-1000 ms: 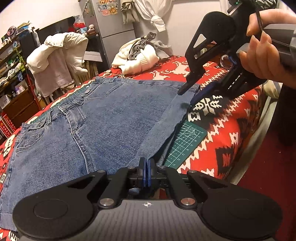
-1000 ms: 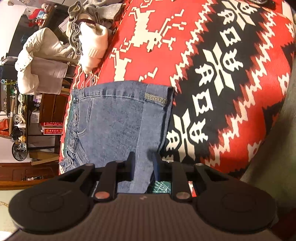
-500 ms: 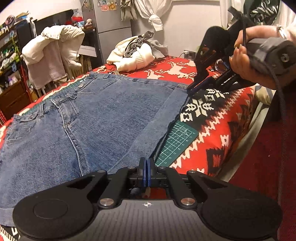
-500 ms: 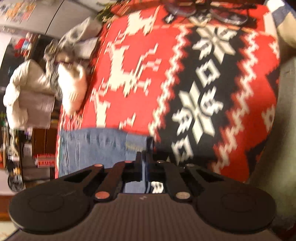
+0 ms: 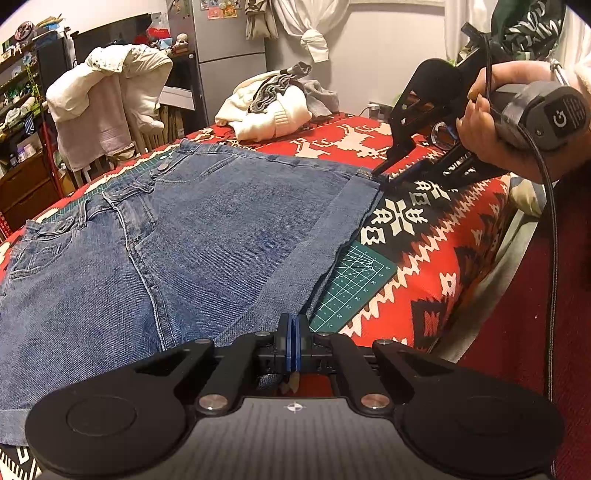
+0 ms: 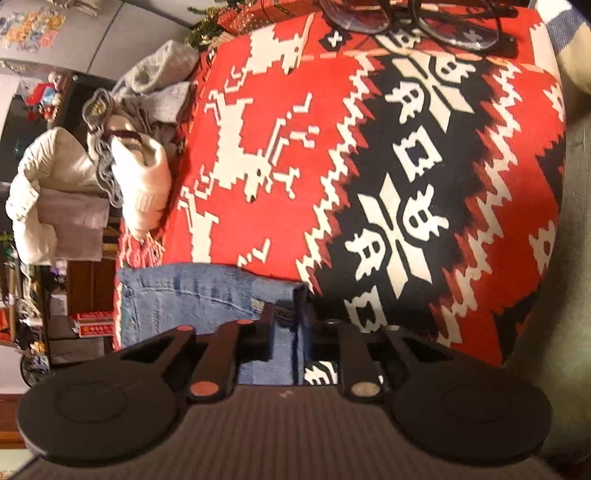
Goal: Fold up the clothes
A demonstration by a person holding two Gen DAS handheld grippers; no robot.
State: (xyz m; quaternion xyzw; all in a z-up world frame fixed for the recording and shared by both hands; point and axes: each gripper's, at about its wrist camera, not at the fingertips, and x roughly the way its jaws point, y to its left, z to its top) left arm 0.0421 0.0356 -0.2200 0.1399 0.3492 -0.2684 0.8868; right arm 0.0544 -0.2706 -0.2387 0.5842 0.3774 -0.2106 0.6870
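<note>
Currently the denim shorts (image 5: 192, 236) lie spread flat on a red, black and white patterned blanket (image 5: 424, 258), waistband toward the far side and one folded-over hem edge running along the near right side. A green cutting mat (image 5: 351, 284) shows from under that hem edge, lying on the blanket.

Left claw (image 5: 292, 341): the two blue-tipped fingers are pressed together with no visible gap. The lower hem corner of the shorts sits right at the tips; whether cloth is actually pinched between them cannot be told from this view.

Right claw (image 6: 291, 325): held in a hand (image 5: 495, 125) at the far right corner of the shorts. In the right wrist view the fingers stand apart, with a strip of denim and its corner lying in the gap between them. The left finger (image 6: 264, 332) overlaps the fabric; contact on the other side cannot be confirmed. In the left wrist view the same claw (image 5: 388, 177) has its tips at the corner of the shorts, low over the blanket.

Surroundings: a pile of white and grey clothes (image 5: 277, 103) rests on the far end of the blanket, well apart from the shorts. A pair of glasses (image 6: 417, 22) lies on the blanket beyond the right claw. A chair draped with pale garments (image 5: 107, 107) stands beside the far left.
</note>
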